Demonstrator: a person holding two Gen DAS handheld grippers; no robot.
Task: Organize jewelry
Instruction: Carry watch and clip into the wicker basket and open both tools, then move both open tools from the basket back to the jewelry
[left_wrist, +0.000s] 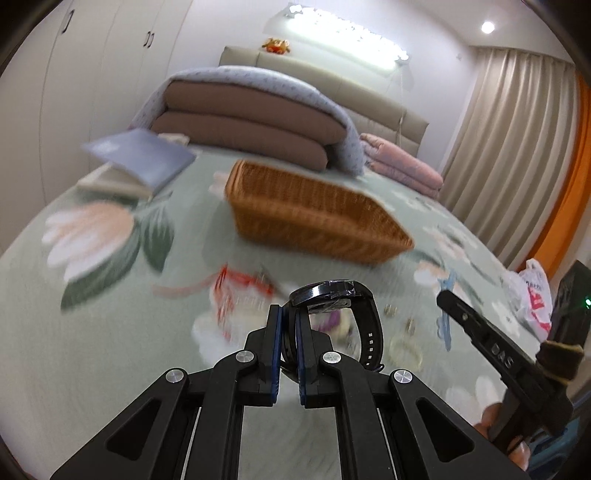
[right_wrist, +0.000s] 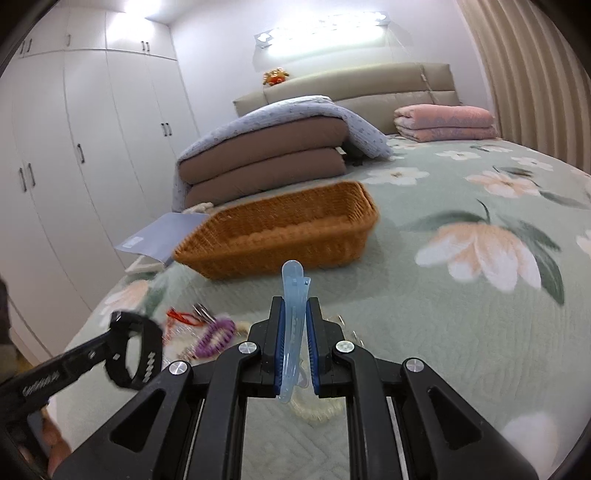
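My left gripper (left_wrist: 289, 314) is shut on the strap of a black wristwatch (left_wrist: 334, 295) and holds it above the bed; the watch also shows in the right wrist view (right_wrist: 135, 354). My right gripper (right_wrist: 294, 306) is shut on a light blue hair clip (right_wrist: 293, 321), which also shows in the left wrist view (left_wrist: 445, 310). An orange wicker basket (left_wrist: 314, 214) (right_wrist: 280, 236) stands on the bed beyond both grippers. Loose jewelry lies below: a purple hair claw (right_wrist: 216, 338), red cord pieces (left_wrist: 236, 284), a pale bead bracelet (right_wrist: 314, 410).
The bed has a green floral cover (right_wrist: 443, 314). Folded brown and lilac quilts (right_wrist: 266, 158) and a pink blanket (right_wrist: 443, 123) lie behind the basket. A lilac booklet (left_wrist: 142, 155) lies left of it. A plastic bag (left_wrist: 532, 299) sits at the right edge.
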